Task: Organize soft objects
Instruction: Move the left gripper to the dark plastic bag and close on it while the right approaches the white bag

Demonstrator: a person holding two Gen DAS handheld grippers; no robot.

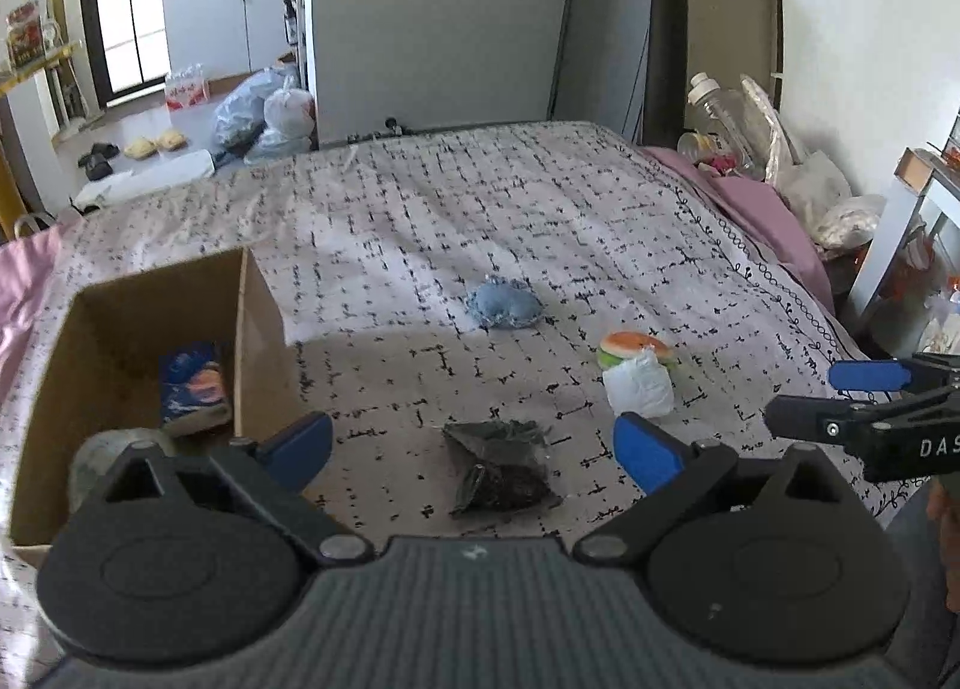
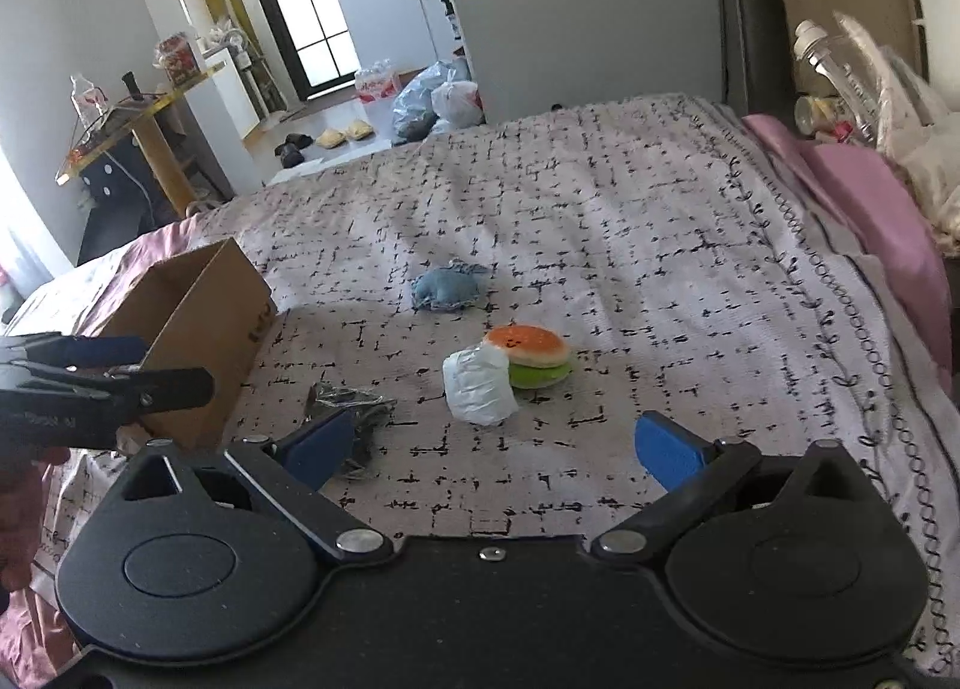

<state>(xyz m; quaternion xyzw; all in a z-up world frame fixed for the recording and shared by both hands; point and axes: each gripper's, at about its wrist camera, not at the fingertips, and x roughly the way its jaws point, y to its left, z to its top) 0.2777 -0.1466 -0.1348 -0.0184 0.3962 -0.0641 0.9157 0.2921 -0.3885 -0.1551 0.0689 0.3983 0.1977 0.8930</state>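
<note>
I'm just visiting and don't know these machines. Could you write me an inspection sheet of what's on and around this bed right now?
Surface: bed with a white black-patterned cover, pink sheet at the edges.
Job's things: blue fabric pouch, burger toy, white wrapped bundle touching the burger, dark crinkled packet, all loose on the cover. Cardboard box stands open at the left, with a blue-orange item inside.
Clutter: bottle and bags by the headboard.
Grippers: left claw open, empty, over the dark packet; right claw open, empty, near the white bundle.
Cables: nothing seen.
Surroundings: plastic bags and slippers on the floor; cabinets behind them.
</note>
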